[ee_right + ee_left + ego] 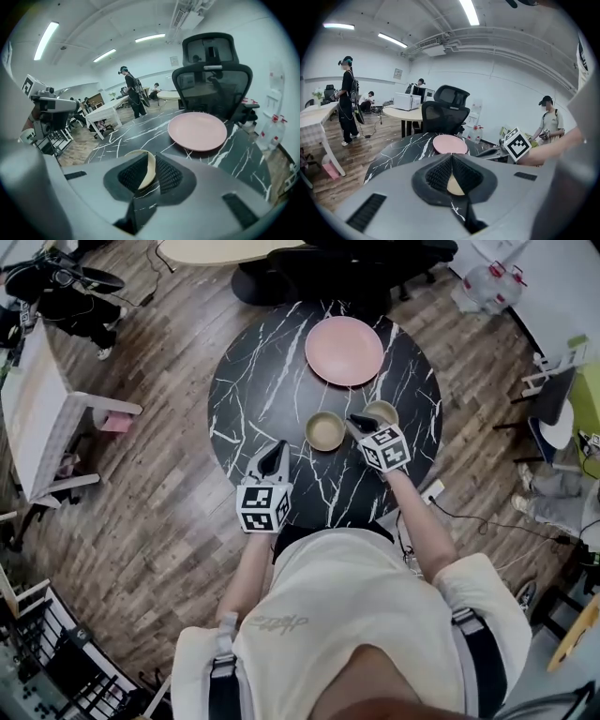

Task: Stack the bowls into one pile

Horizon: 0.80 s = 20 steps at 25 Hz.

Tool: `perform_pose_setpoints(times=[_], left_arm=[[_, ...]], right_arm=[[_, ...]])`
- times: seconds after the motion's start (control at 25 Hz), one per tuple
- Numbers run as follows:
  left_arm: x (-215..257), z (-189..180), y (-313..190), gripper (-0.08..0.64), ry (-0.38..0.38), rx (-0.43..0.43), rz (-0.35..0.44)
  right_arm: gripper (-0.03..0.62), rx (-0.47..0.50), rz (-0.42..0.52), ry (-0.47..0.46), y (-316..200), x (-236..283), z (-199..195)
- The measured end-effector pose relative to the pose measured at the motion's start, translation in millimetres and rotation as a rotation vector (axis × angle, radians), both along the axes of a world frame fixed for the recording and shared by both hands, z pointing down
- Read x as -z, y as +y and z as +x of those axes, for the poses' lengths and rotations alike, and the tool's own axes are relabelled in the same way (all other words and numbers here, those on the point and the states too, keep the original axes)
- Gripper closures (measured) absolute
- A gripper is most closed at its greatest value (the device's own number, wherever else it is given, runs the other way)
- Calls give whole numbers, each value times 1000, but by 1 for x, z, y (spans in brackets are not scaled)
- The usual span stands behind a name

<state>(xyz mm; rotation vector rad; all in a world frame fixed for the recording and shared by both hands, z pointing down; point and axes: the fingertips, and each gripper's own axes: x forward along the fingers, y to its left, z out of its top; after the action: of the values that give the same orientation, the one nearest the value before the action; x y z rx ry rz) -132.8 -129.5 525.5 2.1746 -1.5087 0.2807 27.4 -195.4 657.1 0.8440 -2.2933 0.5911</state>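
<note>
Right gripper [151,157] has its jaws a little way apart with a narrow gap. In the right gripper view you can see the rim of a tan bowl [325,431] through that gap, but it doesn't look like the pads are squeezing it, so I'd call it empty. In the head view its tips sit between that bowl and a second bowl [382,412], which peeks out just past the gripper's right side. The two bowls are side by side, close but not stacked, a bit right of the middle of the round black marble table [253,381]. Left gripper [277,450] is off to the left of them, toward the table's near edge, jaws closed tip to tip and holding nothing. Further back, by the far edge, there's a pink plate [344,350].
</note>
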Motion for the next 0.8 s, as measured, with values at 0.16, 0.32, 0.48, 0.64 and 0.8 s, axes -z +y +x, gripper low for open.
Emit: perform_pose_setpoints(times=[0.16,0.32,0.48,0.64,0.8], left_arm=[[8,14,1,540,-9,-18,17],[17,33,3,540,-22,-48,31],[20,52,7,540,-41,-84,36],[19,71,9,540,-57,-111,28],[12,87,8,540,-74,-125,18]], right_arm=[[597,-46,49,-19,4,19,24],[597,-97,75,-38,12,30,54],[597,-153,87,-65,24,34,85],[597,-205,96,-77,32,33,118],[597,-248,93,-92,35,25,146]])
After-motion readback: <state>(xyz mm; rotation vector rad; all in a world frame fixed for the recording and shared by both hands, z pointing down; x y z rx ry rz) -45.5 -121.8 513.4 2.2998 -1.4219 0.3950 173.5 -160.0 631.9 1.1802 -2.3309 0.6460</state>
